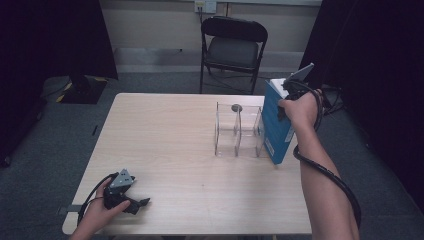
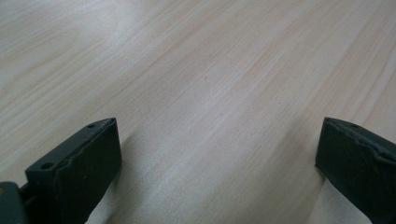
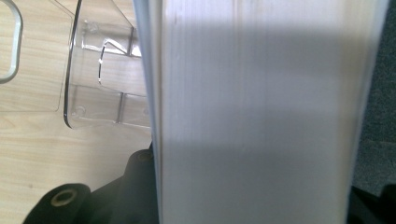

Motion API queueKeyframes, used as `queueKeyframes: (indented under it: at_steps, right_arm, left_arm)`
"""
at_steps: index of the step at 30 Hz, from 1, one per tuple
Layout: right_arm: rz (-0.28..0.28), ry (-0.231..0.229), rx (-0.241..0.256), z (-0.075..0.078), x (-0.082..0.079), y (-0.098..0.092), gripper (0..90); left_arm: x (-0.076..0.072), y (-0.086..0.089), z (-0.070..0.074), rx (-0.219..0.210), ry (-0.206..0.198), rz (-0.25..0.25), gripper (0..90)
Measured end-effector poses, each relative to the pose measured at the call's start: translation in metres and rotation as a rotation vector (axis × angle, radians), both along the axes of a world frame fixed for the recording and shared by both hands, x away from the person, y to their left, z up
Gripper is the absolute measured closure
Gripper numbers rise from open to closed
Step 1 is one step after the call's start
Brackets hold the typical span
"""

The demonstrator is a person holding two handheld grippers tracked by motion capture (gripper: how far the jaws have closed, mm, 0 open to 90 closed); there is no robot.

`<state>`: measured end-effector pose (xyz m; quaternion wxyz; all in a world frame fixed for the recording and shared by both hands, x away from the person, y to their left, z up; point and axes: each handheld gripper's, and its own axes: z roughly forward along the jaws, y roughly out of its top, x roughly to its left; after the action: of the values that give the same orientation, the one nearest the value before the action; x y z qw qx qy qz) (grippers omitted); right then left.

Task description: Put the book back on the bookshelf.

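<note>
Up high at the table's point(image 1: 165, 150) right edge, right gripper point(image 1: 292, 95) clamped on a blue book point(image 1: 276, 125), held upright just beside the clear acrylic rack point(image 1: 239, 131) (touching or not, cannot tell). Pages point(image 3: 257, 116) blocking most of the right gripper view. Near the front left corner, left gripper point(image 1: 136, 202) resting low, jaws wide apart, holding nothing. Broad bare wood between.

Black folding chair point(image 1: 234, 47) behind the wooden table point(image 1: 165, 140)
</note>
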<state>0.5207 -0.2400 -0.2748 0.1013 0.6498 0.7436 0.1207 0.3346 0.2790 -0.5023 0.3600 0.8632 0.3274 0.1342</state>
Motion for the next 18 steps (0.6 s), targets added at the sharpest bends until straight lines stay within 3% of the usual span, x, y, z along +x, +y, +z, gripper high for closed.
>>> queueKeyframes:
  at_steps: [8, 15, 18]
  right_arm:
    - [-0.013, -0.04, 0.03, -0.005, -0.003, 0.001, 61.4]
    - [-0.005, 0.005, 0.038, -0.01, -0.006, -0.001, 60.9]
    - [0.0, 0.001, 0.036, -0.013, -0.008, -0.001, 60.8]
  left_arm:
    - [0.0, 0.0, 0.0, 0.001, 0.001, -0.002, 0.0]
    - [0.0, 0.0, 0.0, 0.0, 0.0, -0.001, 0.0]
    - [0.0, 0.0, 0.0, 0.0, 0.0, -0.002, 0.0]
